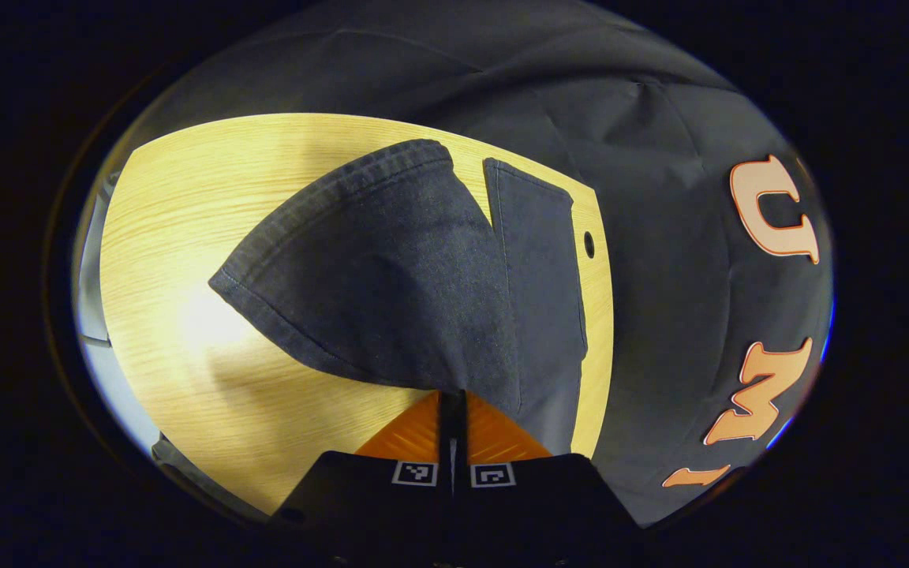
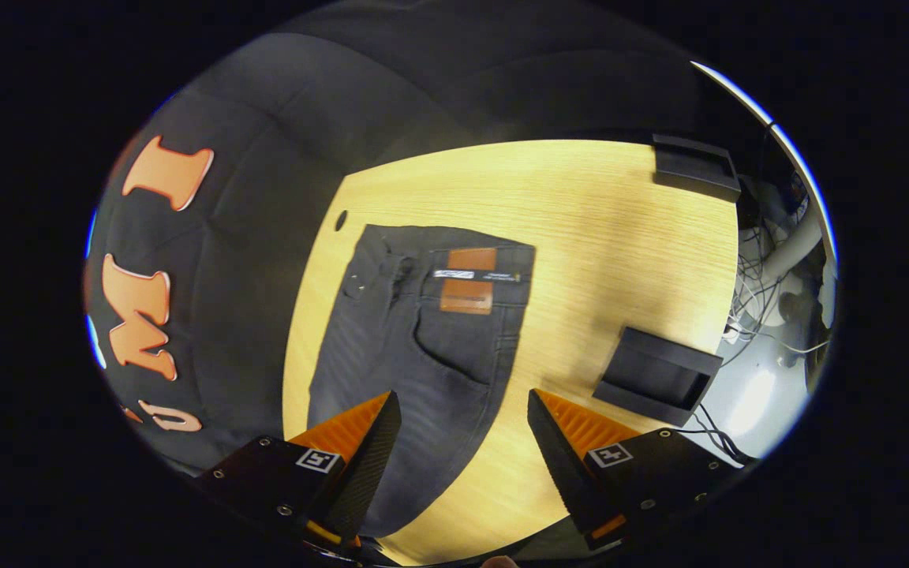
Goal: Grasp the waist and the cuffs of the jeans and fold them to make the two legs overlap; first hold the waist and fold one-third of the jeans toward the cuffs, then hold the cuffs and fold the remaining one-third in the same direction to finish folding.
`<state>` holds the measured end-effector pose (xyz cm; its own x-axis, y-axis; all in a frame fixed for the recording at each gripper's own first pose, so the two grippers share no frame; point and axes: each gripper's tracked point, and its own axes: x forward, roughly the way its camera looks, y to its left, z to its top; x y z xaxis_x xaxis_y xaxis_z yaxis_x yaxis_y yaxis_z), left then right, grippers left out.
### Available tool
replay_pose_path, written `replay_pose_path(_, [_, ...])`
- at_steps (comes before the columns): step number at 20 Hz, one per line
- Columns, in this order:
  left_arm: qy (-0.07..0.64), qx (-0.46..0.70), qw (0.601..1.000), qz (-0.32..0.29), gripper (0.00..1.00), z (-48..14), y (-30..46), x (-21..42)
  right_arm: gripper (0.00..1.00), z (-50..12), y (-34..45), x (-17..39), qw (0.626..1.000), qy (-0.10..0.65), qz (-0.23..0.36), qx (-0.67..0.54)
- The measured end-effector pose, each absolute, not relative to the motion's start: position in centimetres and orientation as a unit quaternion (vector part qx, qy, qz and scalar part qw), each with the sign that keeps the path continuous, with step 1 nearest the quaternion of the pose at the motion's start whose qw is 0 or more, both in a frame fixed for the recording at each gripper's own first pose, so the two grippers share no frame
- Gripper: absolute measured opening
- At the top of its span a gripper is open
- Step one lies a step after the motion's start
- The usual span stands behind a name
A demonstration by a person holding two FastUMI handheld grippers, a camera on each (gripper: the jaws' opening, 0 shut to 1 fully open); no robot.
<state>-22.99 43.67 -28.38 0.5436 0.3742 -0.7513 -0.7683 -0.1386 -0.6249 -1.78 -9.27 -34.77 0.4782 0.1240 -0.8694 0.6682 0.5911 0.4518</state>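
Dark grey jeans (image 2: 415,339) lie lengthwise on the wooden table (image 2: 620,260), the waist with its brown patch (image 2: 469,280) at the far end in the right gripper view. My right gripper (image 2: 462,442) hovers open over the thigh part, one finger above the cloth, the other above bare wood. In the left gripper view, my left gripper (image 1: 452,404) is shut on a leg's cuff end (image 1: 375,284), which rises off the table and fans out ahead of the fingers. The other leg (image 1: 541,284) lies flat just to its right.
Two black trays sit on the table, one near the jeans (image 2: 656,375) and one at the far corner (image 2: 695,166). Cables (image 2: 762,315) hang past the table's right edge. A small hole (image 2: 340,221) marks the table near the cloth wall.
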Motion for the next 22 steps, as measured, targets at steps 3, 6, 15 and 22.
replay_pose_path(3, [0.164,-0.606,0.631,0.454,0.01,-28.4,43.5,-23.2,0.98,-35.9,-9.5,-1.0,0.747,0.483,-0.185,0.418])
replay_pose_path(6, [0.166,-0.607,0.628,0.458,0.01,-28.6,43.4,-22.9,0.98,-36.8,-9.1,-0.6,0.743,0.496,-0.185,0.41])
replay_pose_path(15, [0.161,-0.613,0.623,0.459,0.01,-28.3,43.5,-23.2,0.98,-37.9,-7.2,1.5,0.744,0.491,-0.165,0.422])
replay_pose_path(22, [0.154,-0.619,0.625,0.45,0.01,-28.2,43.7,-23.3,0.39,-40.4,-7.6,3.4,0.783,0.475,-0.153,0.371])
